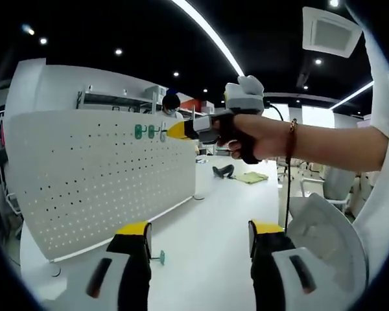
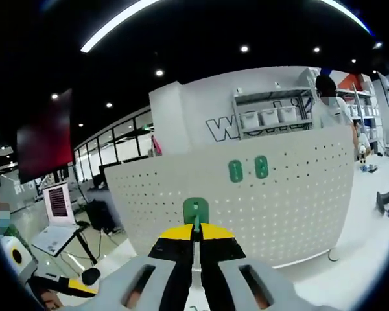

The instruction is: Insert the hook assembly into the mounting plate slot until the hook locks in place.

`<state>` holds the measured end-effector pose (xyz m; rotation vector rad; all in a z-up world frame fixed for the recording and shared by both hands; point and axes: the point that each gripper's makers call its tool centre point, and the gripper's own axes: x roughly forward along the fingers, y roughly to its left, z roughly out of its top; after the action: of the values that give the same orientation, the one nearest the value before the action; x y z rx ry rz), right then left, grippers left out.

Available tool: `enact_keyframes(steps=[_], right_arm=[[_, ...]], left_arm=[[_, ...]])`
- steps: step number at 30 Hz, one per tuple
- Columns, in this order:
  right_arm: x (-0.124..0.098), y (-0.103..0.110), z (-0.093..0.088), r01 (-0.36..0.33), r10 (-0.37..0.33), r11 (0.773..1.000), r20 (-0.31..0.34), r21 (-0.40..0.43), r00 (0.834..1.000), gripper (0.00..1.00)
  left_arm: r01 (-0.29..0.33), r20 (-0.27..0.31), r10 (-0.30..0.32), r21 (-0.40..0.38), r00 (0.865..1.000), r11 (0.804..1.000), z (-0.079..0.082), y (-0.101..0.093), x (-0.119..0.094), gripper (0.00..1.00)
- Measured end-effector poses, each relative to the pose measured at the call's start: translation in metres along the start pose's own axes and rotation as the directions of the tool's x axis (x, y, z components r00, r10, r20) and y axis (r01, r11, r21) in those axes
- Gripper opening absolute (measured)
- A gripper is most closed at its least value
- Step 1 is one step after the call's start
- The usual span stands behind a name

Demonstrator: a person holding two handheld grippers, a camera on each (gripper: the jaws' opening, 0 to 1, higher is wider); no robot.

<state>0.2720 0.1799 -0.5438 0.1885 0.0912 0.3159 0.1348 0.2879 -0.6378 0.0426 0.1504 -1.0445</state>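
Note:
A white pegboard mounting plate (image 1: 91,181) (image 2: 298,194) stands upright on the white table. Two green hooks (image 1: 144,131) (image 2: 248,169) hang side by side near its top. My right gripper (image 1: 176,131) (image 2: 194,234) is shut on a third green hook (image 1: 162,134) (image 2: 196,210) and holds it up close to the plate, just right of the hung pair in the left gripper view. Whether it touches the plate I cannot tell. My left gripper (image 1: 198,243) is open and holds nothing, low over the table. Another green hook (image 1: 161,257) lies on the table by its left jaw.
A person's hand and forearm (image 1: 292,139) carry the right gripper in from the right. A laptop (image 2: 55,220) sits on a stand to the left, behind the plate. A person (image 2: 330,103) stands behind the plate near shelves. White tabletop (image 1: 201,220) spreads in front of the plate.

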Motion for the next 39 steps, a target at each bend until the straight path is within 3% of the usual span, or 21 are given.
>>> enact_keyframes(steps=[14,39], right_arm=[[0.021,-0.005,0.011,0.038,-0.038,0.996,-0.001,-0.077,0.999,0.01],[0.060,-0.020,0.030,0.096,-0.093,0.991,0.032,-0.096,0.995,0.01]], left_arm=[[-0.018,-0.004,0.018,0.009,1.000,1.000,-0.003,0.009,-0.009,0.63],[-0.066,0.010,0.065,0.026,0.998,0.998,-0.006,0.021,-0.012,0.67]])
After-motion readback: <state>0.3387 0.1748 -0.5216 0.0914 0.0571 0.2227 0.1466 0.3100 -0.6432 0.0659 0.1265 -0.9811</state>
